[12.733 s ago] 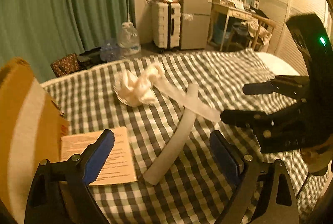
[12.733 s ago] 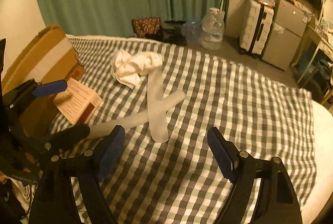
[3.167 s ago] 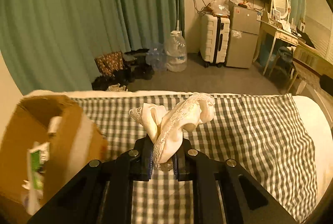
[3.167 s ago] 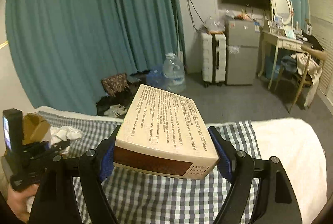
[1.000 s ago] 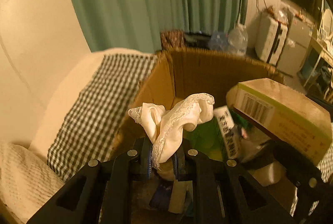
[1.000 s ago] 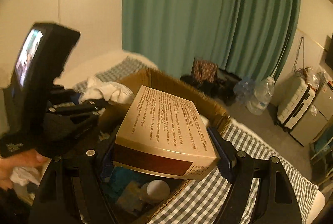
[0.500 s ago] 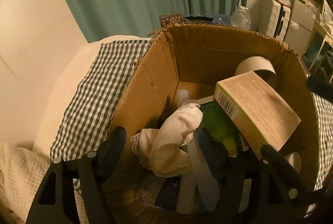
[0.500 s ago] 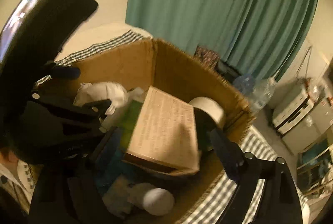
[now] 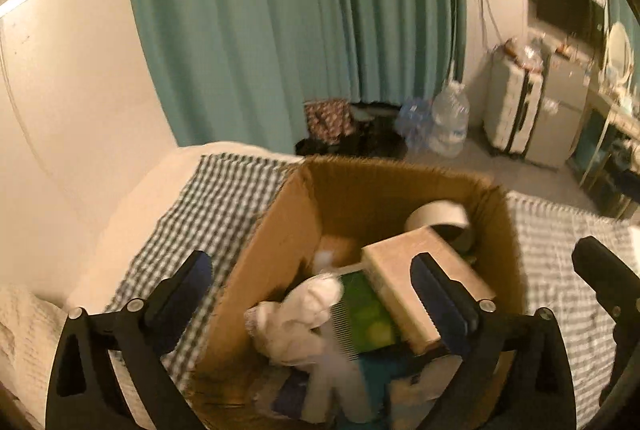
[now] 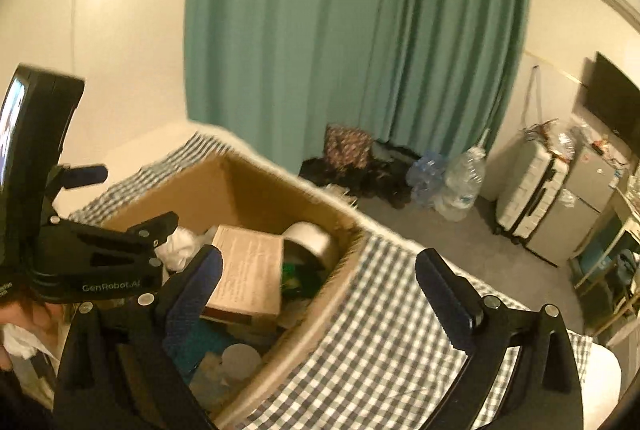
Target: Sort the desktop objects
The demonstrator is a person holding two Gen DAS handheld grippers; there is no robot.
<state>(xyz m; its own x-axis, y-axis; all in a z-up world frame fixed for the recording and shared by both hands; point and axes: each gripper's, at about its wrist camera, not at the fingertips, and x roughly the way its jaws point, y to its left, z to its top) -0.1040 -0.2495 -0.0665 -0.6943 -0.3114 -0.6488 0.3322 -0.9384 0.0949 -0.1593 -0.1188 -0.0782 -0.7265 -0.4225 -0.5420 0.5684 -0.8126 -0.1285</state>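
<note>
Both grippers, left [image 9: 316, 294] and right [image 10: 320, 282], hovered with jaws opening and empty above the cardboard box [image 9: 280, 230] holding the cloth [image 9: 300, 314] and carton [image 10: 248, 266].

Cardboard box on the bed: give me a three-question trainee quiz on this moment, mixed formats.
1. True or false: the printed carton lies inside the cardboard box.
2. What stands at the box's far end? A) a tape roll B) a kettle C) a shoe
3. Fill in: the left gripper, its jaws opening, has ___ between its pads.

Key
1. True.
2. A, the tape roll.
3. Nothing gripped; the white lace cloth lies loose in the box below. The right gripper, also opening, is likewise empty.
</note>
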